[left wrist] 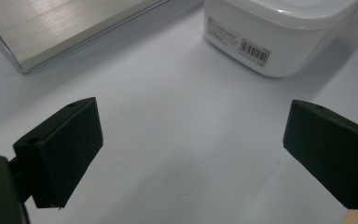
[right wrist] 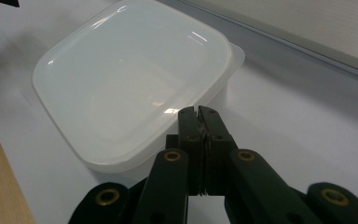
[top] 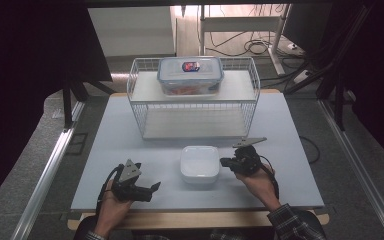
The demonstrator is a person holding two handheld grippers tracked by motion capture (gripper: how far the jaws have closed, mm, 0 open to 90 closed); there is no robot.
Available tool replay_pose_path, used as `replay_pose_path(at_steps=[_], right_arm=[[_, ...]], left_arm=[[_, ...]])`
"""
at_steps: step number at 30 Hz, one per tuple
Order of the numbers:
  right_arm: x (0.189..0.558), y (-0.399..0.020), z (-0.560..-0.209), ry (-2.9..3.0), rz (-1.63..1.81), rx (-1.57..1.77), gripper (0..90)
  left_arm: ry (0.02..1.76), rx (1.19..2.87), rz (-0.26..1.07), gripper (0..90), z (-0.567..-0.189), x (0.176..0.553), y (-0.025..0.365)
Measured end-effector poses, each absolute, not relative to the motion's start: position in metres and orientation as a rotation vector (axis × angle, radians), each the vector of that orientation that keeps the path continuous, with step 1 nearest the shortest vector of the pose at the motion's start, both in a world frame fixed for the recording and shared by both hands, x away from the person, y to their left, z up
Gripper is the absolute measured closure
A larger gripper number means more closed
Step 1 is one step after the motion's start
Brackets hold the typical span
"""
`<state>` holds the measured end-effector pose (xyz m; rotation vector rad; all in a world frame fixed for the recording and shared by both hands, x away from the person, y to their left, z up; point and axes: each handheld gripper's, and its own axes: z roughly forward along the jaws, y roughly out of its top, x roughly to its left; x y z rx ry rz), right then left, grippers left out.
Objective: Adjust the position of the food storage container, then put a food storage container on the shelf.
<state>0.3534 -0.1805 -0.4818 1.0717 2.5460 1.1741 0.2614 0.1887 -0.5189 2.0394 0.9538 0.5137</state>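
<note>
A white lidded container [top: 199, 163] sits untouched at the counter's [top: 105, 150] centre. The right gripper [right wrist: 198, 110], jaws pressed together and empty, nears its 3 o'clock edge; the left gripper [top: 155, 187] waits wide at 8 o'clock.

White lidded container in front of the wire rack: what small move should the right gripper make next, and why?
Probably open the right gripper: its jaws are shut just at the white container's edge, gripping nothing, so they must spread before closing on it.

A lidded white plastic container [top: 199, 162] sits upright on the table, before the wire rack.
</note>
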Motion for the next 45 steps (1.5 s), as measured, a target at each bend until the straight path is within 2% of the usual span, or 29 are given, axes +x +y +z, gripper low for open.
replay_pose_path(at_steps=[4,8,16,20,24,27,34,45], right_arm=[[0.354,-0.176,-0.48,2.54,1.167,1.038,85.9],[0.35,-0.182,-0.478,2.496,1.132,0.997,77.4],[0.34,-0.199,-0.471,2.408,1.144,0.902,40.5],[0.337,-0.205,-0.472,2.392,1.143,0.864,27.4],[0.337,-0.213,-0.475,2.394,1.188,0.878,18.1],[0.336,-0.216,-0.481,2.412,1.203,0.886,13.7],[0.337,-0.218,-0.494,2.452,1.18,0.924,10.1],[0.34,-0.222,-0.491,2.434,1.24,0.958,6.5]], left_arm=[[0.957,2.046,0.494,4.3,-0.52,0.262,0.188],[0.959,2.047,0.477,4.3,-0.52,0.263,0.188],[0.952,2.062,0.472,4.2,-0.521,0.263,0.186],[0.947,2.069,0.465,4.3,-0.522,0.264,0.186],[0.945,2.073,0.465,4.1,-0.523,0.264,0.186],[0.941,2.074,0.469,3.9,-0.524,0.264,0.186],[0.941,2.074,0.463,3.2,-0.525,0.265,0.186],[0.946,2.042,0.444,4.0,-0.522,0.265,0.186]])
